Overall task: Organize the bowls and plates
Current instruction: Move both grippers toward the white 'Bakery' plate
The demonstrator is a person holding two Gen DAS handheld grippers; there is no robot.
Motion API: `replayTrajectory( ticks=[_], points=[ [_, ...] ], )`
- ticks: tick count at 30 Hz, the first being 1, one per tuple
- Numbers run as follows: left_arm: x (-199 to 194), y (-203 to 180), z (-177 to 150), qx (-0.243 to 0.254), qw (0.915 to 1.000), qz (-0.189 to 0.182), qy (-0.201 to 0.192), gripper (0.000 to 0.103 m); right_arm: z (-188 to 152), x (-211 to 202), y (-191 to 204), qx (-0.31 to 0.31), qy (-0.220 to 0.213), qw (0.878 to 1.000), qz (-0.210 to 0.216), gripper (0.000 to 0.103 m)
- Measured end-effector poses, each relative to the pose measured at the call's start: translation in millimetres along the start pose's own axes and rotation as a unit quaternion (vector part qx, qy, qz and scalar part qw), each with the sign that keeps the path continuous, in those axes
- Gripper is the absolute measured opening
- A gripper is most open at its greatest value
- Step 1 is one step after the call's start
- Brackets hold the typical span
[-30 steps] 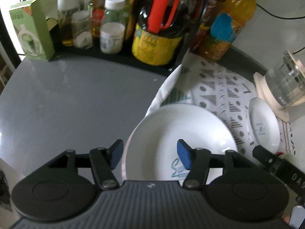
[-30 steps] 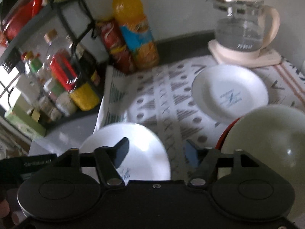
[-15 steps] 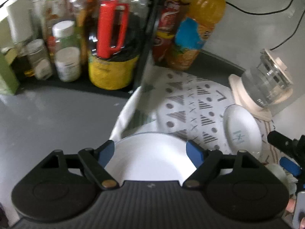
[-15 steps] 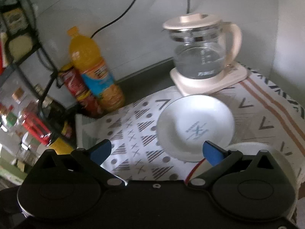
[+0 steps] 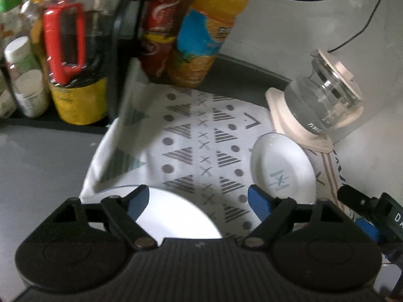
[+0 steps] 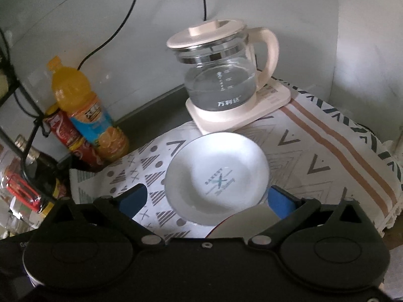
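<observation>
A large white plate (image 5: pixel 173 216) lies on the patterned cloth (image 5: pixel 191 136) just under my left gripper (image 5: pixel 197 196), whose jaws are opening with nothing pressed between the blue pads. A small white plate with a blue print (image 5: pixel 282 168) rests further right, near the kettle. In the right wrist view this small plate (image 6: pixel 216 176) lies below and between the fingers of my right gripper (image 6: pixel 207 197), which is wide open and apart from it. A pale bowl with a red rim (image 6: pixel 252 221) peeks out close under that gripper.
A glass kettle (image 6: pixel 221 75) on its cream base stands behind the small plate. An orange drink bottle (image 6: pixel 83 105) and a red can (image 6: pixel 68 136) stand at the wall. A rack of jars and bottles (image 5: pixel 63 63) fills the left. Bare grey counter (image 5: pixel 37 171) lies left of the cloth.
Both grippers' jaws have spread wider. Both views swung right, away from the rack. The large plate slid low under the left gripper, and the small plate came between the right gripper's fingers.
</observation>
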State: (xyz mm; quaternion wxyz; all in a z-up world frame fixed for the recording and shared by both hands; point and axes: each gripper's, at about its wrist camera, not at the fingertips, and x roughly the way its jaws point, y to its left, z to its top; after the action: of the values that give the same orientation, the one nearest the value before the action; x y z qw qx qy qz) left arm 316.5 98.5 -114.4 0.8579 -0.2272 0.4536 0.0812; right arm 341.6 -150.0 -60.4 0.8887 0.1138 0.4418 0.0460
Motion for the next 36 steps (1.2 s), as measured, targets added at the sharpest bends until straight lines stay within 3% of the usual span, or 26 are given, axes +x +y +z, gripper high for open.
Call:
replayTrajectory(
  ticks=[11, 18, 28, 36],
  points=[
    [36, -41, 6, -0.028, 0.9991, -0.018, 0.028, 0.084, 32, 28, -39, -0.009, 0.042, 0.999, 0.018, 0.102],
    [63, -60, 3, -0.045, 0.9975, -0.02, 0.05, 0.08, 41, 58, -71, -0.001, 0.09, 0.996, 0.022, 0.089],
    [100, -65, -3, -0.088, 0.9934, -0.013, 0.072, 0.055, 49, 100, -92, -0.019, 0.15, 0.987, 0.048, 0.074],
    [125, -62, -10, -0.13, 0.9874, -0.011, 0.09, 0.034, 54, 134, -98, -0.046, 0.203, 0.975, 0.084, 0.068]
  ],
)
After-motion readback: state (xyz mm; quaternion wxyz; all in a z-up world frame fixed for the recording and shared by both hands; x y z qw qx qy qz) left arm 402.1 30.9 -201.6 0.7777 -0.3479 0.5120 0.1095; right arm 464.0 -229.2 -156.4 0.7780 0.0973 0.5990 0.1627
